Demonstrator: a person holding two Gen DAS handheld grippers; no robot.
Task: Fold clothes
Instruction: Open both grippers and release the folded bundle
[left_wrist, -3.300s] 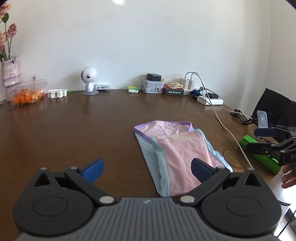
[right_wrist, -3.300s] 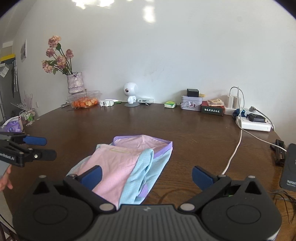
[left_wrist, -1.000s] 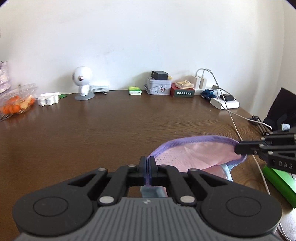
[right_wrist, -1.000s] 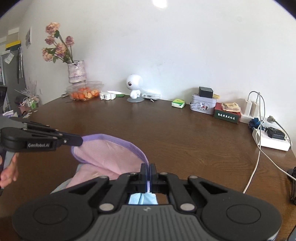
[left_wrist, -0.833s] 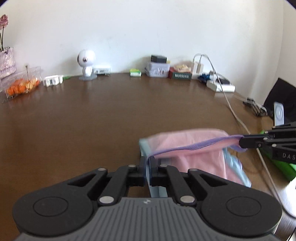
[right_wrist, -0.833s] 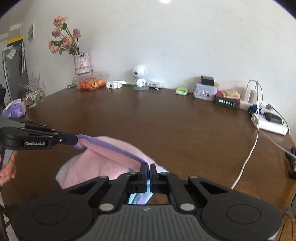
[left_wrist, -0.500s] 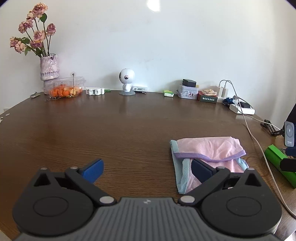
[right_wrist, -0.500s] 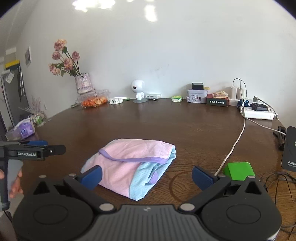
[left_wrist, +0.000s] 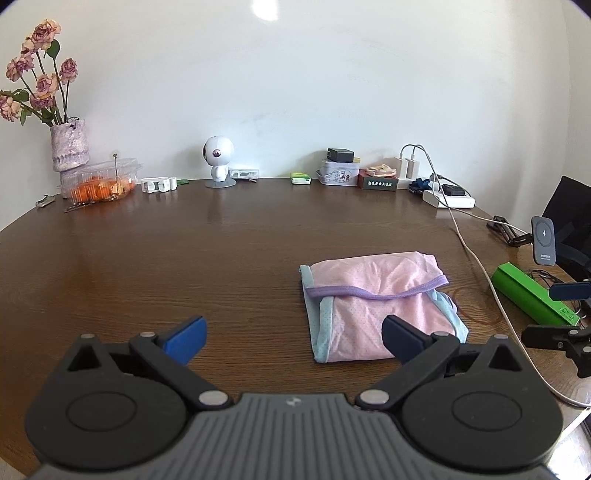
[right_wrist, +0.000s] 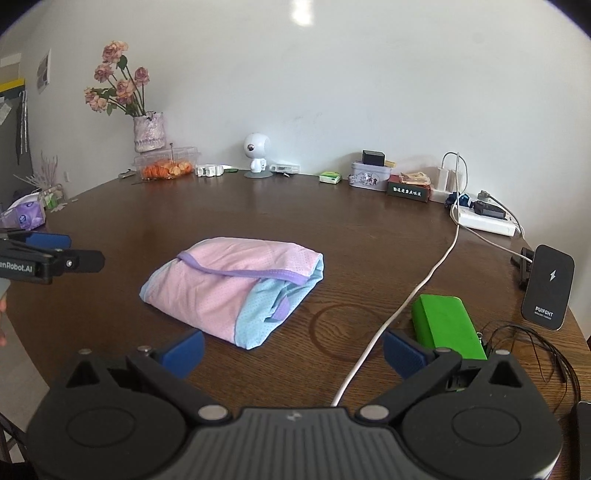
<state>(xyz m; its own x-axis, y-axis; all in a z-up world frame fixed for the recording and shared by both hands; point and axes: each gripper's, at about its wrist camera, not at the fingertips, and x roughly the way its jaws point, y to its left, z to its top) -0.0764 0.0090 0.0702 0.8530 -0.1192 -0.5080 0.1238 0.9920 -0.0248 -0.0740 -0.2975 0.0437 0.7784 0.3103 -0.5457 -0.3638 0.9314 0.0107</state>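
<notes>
Dark brown wood table (left_wrist: 184, 258) stretches ahead of me, clutter lined up along its far edge by the wall. My pink and blue garment (left_wrist: 376, 306) lies folded in a compact bundle with its long side running across between my hands. Left gripper (left_wrist: 291, 334) and right gripper (right_wrist: 293, 349) both stand spread wide, holding nothing. From my left tongs the bundle sits ahead and to the right; from my right, ahead and left, about equally near, I judge.

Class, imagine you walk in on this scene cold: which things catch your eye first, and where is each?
First comes the folded pink and blue garment, lying alone in the middle of the brown table. Next, the bright green box beside a white cable on the garment's right. Then the dried roses in a vase by the far wall.
</notes>
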